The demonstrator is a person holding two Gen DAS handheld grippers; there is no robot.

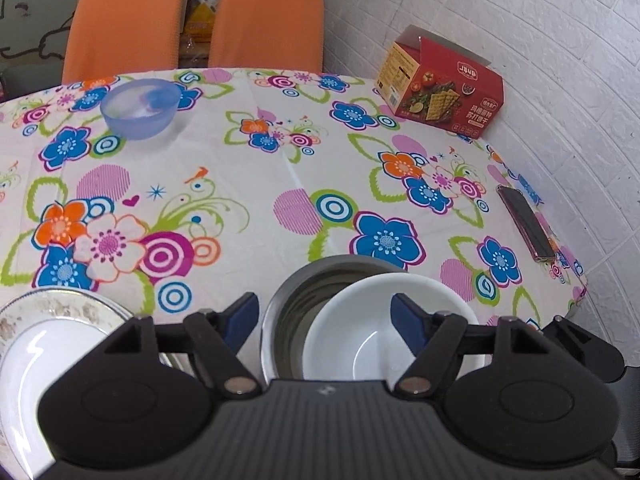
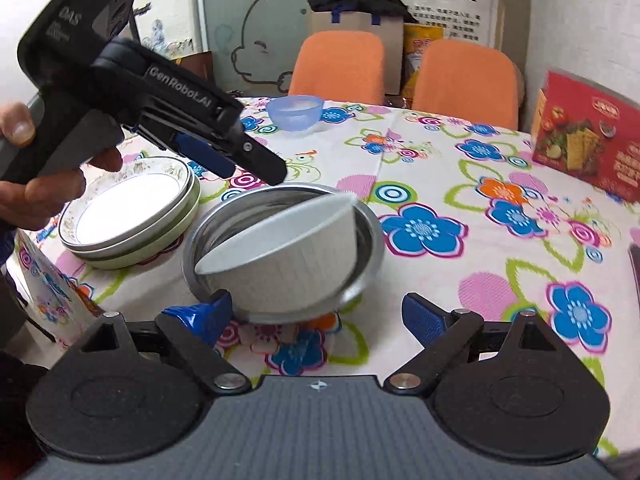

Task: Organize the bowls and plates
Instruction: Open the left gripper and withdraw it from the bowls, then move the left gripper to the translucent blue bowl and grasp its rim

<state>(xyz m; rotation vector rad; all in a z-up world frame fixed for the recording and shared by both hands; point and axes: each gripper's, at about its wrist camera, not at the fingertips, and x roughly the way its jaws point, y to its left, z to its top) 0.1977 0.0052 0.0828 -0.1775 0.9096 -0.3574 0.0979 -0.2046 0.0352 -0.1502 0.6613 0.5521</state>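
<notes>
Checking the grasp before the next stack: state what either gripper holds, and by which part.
Nothing is held. The left gripper and the right gripper are both open, and the white bowl leans tilted inside the steel bowl, free of all fingers.

A flowered cloth covers the surface — on it sit a blue bowl, stacked plates, a steel bowl, a red box and a phone.

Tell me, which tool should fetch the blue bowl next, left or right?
Probably left. The blue bowl sits at the far left of the table, and the left tool is open. The right tool, also open, sits nearer the white bowl tilted in the metal bowl.
</notes>
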